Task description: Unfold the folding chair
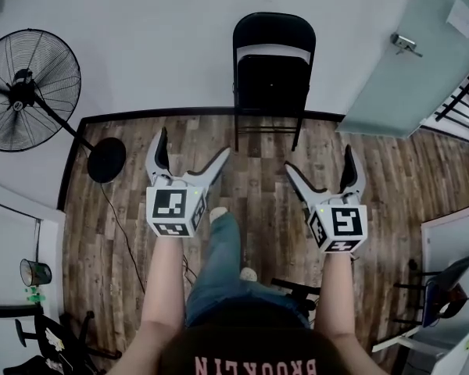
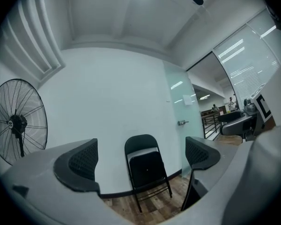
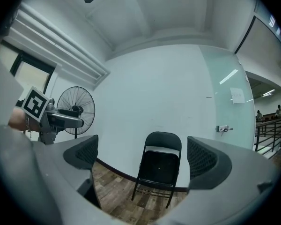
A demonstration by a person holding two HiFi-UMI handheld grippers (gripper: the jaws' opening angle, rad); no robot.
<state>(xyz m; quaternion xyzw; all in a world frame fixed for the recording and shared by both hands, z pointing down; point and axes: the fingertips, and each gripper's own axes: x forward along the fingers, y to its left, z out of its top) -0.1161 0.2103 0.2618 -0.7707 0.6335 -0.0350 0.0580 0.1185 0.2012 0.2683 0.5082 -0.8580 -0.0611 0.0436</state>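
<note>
Now left gripper (image 1: 194, 144) and right gripper (image 1: 319, 159) face chair (image 1: 272, 83).

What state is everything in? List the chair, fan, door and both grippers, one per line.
folding chair: folded, seat flipped up, standing against the wall.
left gripper: open, empty, away from the chair.
right gripper: open, empty, away from the chair.
fan: upright; running or not, cannot tell.
door: looks shut.

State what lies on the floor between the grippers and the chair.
Nothing: in the head view, bare wood floor runs from the left gripper and right gripper to the chair.
</note>
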